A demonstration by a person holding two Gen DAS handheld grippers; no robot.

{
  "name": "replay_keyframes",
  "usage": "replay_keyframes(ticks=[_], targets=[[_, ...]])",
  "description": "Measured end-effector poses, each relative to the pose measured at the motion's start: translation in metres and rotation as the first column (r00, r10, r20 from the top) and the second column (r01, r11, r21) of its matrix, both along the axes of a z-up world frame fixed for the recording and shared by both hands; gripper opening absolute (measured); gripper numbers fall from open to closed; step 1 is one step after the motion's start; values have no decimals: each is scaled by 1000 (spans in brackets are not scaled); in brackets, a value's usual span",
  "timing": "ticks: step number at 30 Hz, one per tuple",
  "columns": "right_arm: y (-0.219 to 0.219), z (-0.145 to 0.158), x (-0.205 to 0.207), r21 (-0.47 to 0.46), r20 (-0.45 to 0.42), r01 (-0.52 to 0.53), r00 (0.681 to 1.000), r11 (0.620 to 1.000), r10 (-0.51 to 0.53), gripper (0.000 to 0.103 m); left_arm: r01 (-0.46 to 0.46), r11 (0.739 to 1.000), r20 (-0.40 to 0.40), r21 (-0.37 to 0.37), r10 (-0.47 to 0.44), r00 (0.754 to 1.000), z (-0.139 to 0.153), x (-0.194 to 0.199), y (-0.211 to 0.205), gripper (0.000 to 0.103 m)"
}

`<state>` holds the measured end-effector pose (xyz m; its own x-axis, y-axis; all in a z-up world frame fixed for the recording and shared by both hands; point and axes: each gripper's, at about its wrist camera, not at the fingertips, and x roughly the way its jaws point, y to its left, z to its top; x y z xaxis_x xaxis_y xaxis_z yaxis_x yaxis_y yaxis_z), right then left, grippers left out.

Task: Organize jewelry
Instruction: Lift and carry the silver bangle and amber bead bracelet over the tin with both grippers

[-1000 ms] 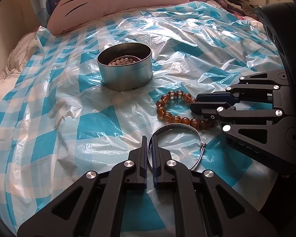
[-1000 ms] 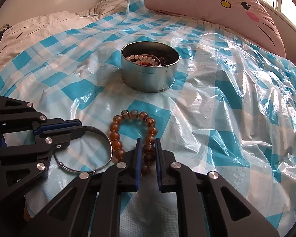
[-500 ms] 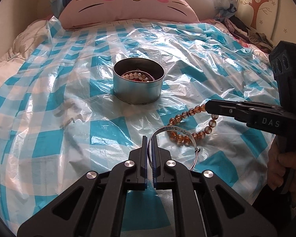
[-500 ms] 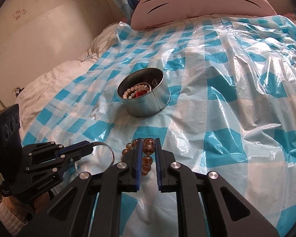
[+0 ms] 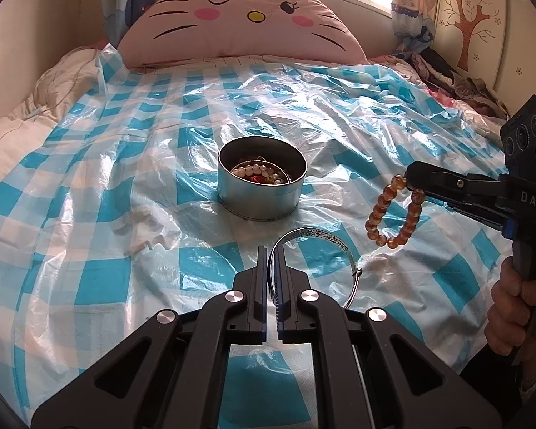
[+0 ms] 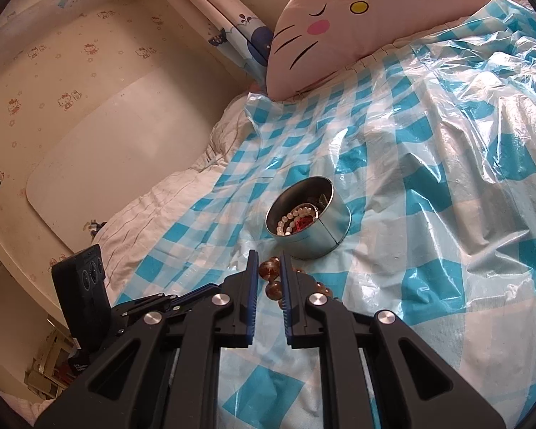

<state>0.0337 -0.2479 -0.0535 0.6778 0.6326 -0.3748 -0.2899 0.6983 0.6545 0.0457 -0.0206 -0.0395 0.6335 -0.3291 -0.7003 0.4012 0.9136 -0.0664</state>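
Jewelry being gathered off a bed: an amber bead bracelet (image 5: pixel 395 211) hangs in the air from the right gripper (image 5: pixel 411 180), whose fingers are clamped on a bead or two at the top of the loop, the rest dangling free below. From the right wrist view the beads (image 6: pixel 269 279) sit pinched between the two blue-edged pads. A silver bangle (image 5: pixel 314 246) is held by the left gripper (image 5: pixel 271 254), its fingers nearly together on the thin band near one end, the open hoop curving off to the right above the sheet.

Beyond both, near the middle of the bed, stands a round metal tin (image 5: pixel 262 189) already holding a pearl strand and something red. It rests on a crinkled blue-and-white checked plastic sheet (image 5: pixel 125 193) spread over the bedding, with a pink cat-face cushion (image 5: pixel 239 25) at the head and a person's hand (image 5: pixel 507 307) on the right handle.

Risks, as I judge them: the bracelet is gripped by very little, so a swing or a quick tilt could let round, smooth beads slide out before reaching the tin. Its hanging loop could catch the tin's rim and tip the light tin on the soft, slippery sheet. The bangle is pinched on a narrow edge and could pivot or drop. Both grippers heading to the one tin might also collide
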Motion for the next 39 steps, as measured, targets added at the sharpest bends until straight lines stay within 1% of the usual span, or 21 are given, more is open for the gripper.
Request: replay_keyframes(ticks=[6,19,29,39], targets=[[-6,6,4,80,24,-9,1000,997,7,13,-10,1000,23,3,10,1000,7,12,-4,4],[-1,21,20,170,62,-54,997,984,44,13,-23,1000,39,0,23,999,11,38,-10,4],[1,32,45,204,87,-70,995,976,53,13,-36,999,47,-1,36,998,12,55,-12,4],[1,33,59,231,95,-73,994,970,52,13,-56,998,52,-8,56,997,12,64,-9,4]])
